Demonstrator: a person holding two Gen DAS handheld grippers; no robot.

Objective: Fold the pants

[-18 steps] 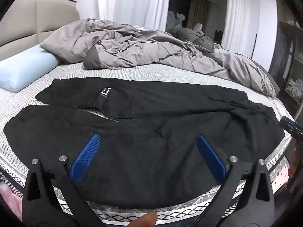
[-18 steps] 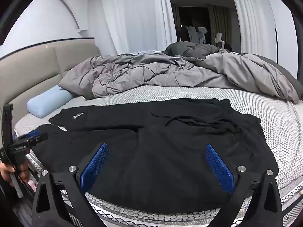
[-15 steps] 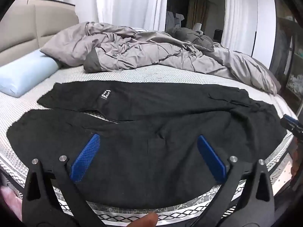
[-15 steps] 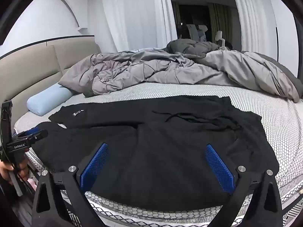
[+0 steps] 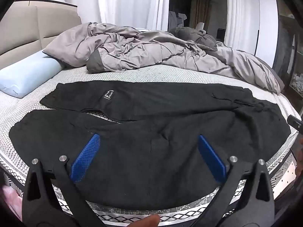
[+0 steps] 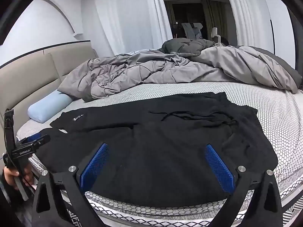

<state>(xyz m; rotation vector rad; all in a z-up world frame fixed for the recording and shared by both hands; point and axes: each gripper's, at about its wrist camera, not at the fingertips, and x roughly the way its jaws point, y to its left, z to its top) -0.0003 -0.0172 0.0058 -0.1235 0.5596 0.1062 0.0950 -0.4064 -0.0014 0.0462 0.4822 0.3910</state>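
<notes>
Blue-padded left tongs [image 5: 147,157] and right tongs [image 6: 157,166] both stand wide open, holding nothing, hovering above the near leg of the black pants [image 5: 151,132]. These lie spread flat across the bed [image 5: 170,73]. At twelve o'clock sits a rumpled grey duvet [image 5: 151,53]; at ten, a pale blue pillow [image 5: 26,77].

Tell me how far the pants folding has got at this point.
Done: the black pants lie spread flat on the mattress, legs apart, near the front edge. In hand: nothing; the left tongs and right tongs hang open above the cloth without gripping. Left: every fold; bringing one leg over the other looks like the likely start.
</notes>
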